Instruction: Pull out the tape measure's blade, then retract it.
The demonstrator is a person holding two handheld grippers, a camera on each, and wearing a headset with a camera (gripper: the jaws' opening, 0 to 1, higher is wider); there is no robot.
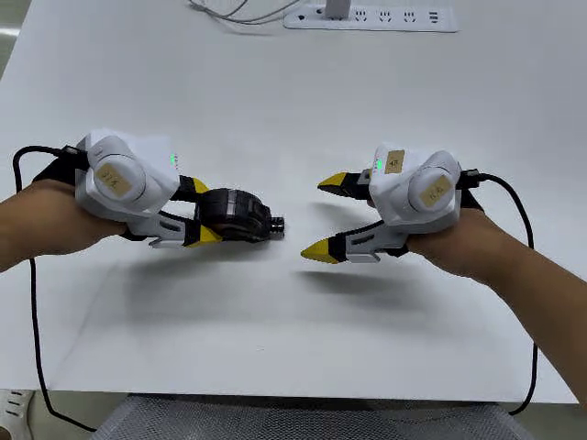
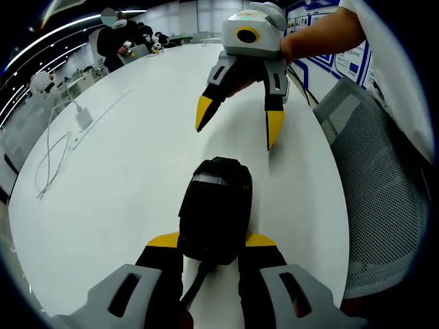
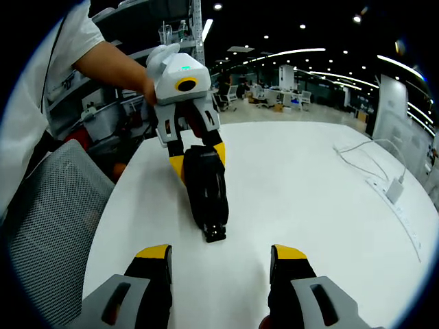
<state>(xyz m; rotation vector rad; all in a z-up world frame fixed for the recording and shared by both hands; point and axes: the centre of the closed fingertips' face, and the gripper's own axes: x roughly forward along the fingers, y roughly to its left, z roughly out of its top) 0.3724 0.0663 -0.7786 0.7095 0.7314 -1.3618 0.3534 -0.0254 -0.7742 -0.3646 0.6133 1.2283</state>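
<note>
Tape measure point(image 1: 237, 214) is clamped in the left gripper point(image 1: 204, 211) jaws, low over the counter point(image 1: 275, 92), blade not pulled out yet. Right gripper point(image 1: 325, 216) faces its hook end point(image 1: 276, 223) with jaws wide apart. I'd say the next move is to close in and pinch that hook.

The tape measure point(image 1: 237, 214) is a black, rounded case, clamped at its rear between the yellow tips of the left tongs point(image 1: 204, 211), low at the white counter point(image 1: 275, 110); blade wound in, end hook at its mouth
</note>
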